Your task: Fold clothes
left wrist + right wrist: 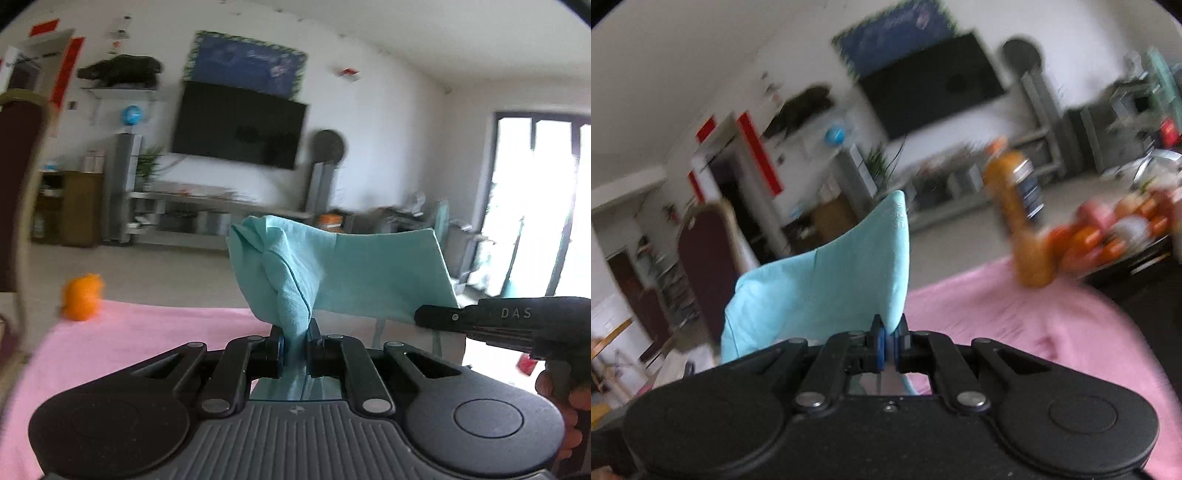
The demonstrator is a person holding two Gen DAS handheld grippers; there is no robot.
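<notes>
Pink cloth (147,332) spreads below both grippers.
Left gripper (295,345) pinches bunched teal garment (332,273) tight; right gripper (889,345) (jaws nearly touching) clamps its other edge, held aloft.

Left gripper (295,334) and right gripper (890,338): jaws clamped, raised.

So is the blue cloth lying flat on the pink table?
No, the cloth hangs in the air, pinched by the left gripper and right gripper, above the table.
</notes>
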